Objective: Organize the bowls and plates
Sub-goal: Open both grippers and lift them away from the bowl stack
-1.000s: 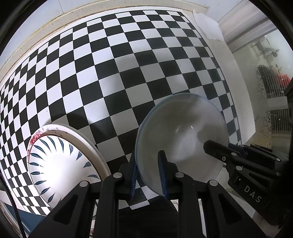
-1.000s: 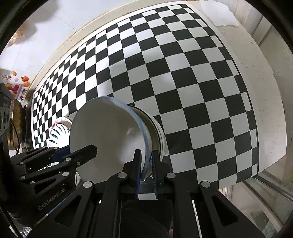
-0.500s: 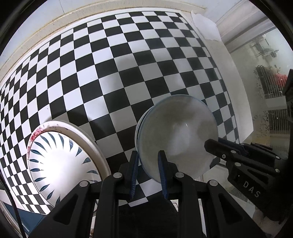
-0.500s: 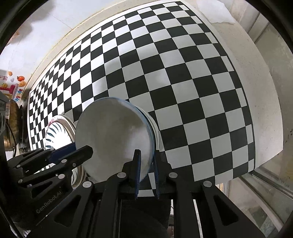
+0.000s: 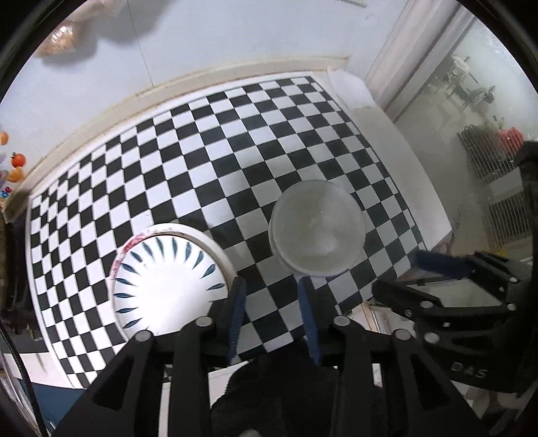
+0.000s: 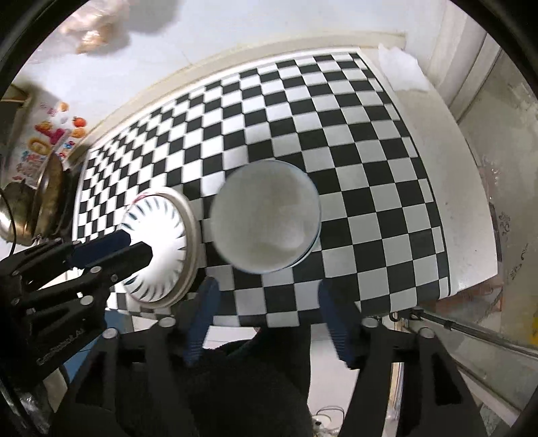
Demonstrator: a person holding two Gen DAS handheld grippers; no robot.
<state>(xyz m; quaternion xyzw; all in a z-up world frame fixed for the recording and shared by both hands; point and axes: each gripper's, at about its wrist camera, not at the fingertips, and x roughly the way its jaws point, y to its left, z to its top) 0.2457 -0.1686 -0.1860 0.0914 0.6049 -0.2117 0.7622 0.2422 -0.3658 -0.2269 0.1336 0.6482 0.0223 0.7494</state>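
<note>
On the checkered tabletop (image 5: 208, 161) sits a stack of plain white bowls (image 5: 317, 232), nested one inside another, with a thin blue rim showing in the right wrist view (image 6: 265, 215). Both tongs hang above it and neither touches it. Left tongs (image 5: 272, 302): blue pads a modest gap apart and opening, nothing between them but black and white squares, the bowl stack just past the right-hand pad. Right tongs (image 6: 265, 316): much wider, also opening, the pads straddling the near table edge with the stack lying beyond them, clear of both fingers.

Just to the left of the stack, close but apart, is a patterned bowl (image 5: 168, 279) with dark blue leaf strokes fanning round its inside, resting on a wider cream plate (image 5: 215, 248) that carries a reddish mark at its far rim. In the right wrist view the left tongs cut across the front of that patterned bowl (image 6: 158, 242), so part of it is hidden (the black frame covers its lower left).

Around the edges: a brass-coloured pot (image 6: 30, 208) at the far left, colourful stickers (image 6: 47, 134) on the white wall behind, a crumpled white sheet (image 6: 400, 70) at the far right corner of the tabletop, and a clouded glass partition (image 5: 470, 134) on the right. A blurred bag (image 6: 94, 23) hangs at the top.
</note>
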